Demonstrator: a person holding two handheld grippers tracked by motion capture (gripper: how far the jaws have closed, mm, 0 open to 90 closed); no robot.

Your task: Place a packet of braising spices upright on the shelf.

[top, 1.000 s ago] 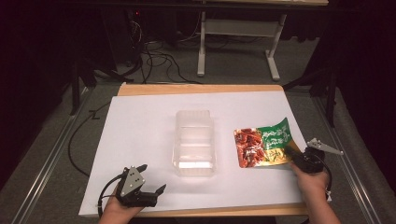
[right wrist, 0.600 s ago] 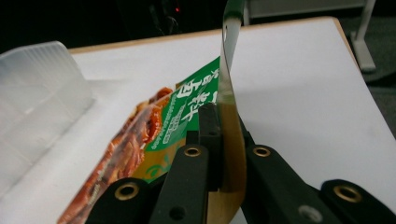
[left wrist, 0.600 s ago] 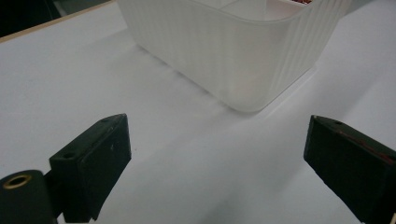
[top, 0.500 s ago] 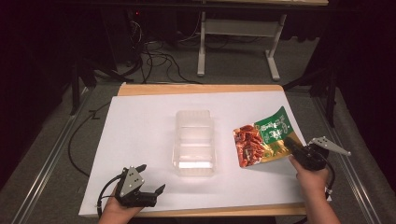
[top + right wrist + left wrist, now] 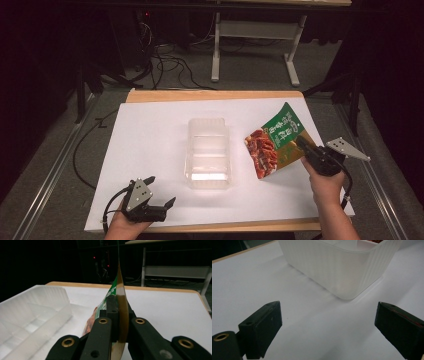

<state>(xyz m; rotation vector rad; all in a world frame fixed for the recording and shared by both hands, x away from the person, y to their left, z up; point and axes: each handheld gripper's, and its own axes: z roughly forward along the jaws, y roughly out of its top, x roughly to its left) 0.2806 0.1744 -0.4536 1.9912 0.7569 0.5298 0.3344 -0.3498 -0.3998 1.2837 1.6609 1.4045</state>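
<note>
One light, floppy pouch is your whole load: glossy film, slick, and it bends from the pinch, so you do well to grip the flat sealed edge rather than the filled middle. Beside it, just left, the tray sits on the white table, thin and easily dented. Your right gripper is clamped on the pouch's lower right edge. Your left gripper rests with jaws apart, holding nothing. Since a second ago, the pouch has come up off the table, tilted and nearer the tray.
</note>
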